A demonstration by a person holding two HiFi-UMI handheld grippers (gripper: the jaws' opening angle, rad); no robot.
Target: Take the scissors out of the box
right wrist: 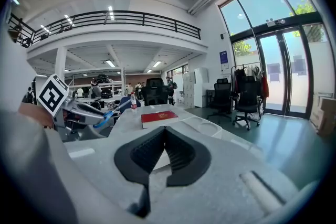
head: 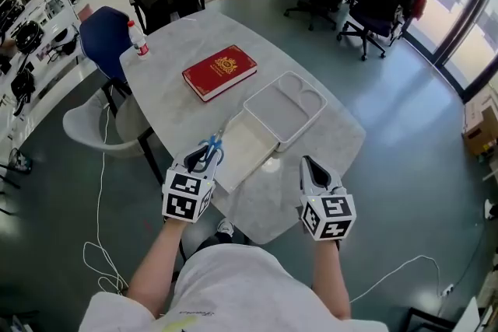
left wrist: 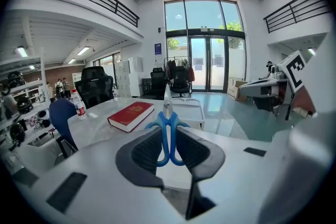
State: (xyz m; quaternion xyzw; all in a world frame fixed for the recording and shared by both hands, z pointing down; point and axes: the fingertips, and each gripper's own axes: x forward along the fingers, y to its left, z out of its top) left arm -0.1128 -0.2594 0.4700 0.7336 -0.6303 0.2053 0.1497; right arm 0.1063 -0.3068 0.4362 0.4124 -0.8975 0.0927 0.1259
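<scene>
While left gripper (head: 204, 157) pinches scissors (left wrist: 167, 131) by blue handles, blades point away toward 12 o'clock. Scissors held over 9 o'clock edge of open white box (head: 250, 142) on table (head: 167, 101). Right gripper (head: 310, 166) at box's 4 o'clock: jaws pressed together, nothing between. Red book (head: 220, 71) at box's 11 o'clock.

On our grey desk (head: 175, 109) we see a red book (head: 219, 72) at eleven o'clock, a bottle (head: 138, 39) at ten, and an open white box (head: 247, 148) at five.
</scene>
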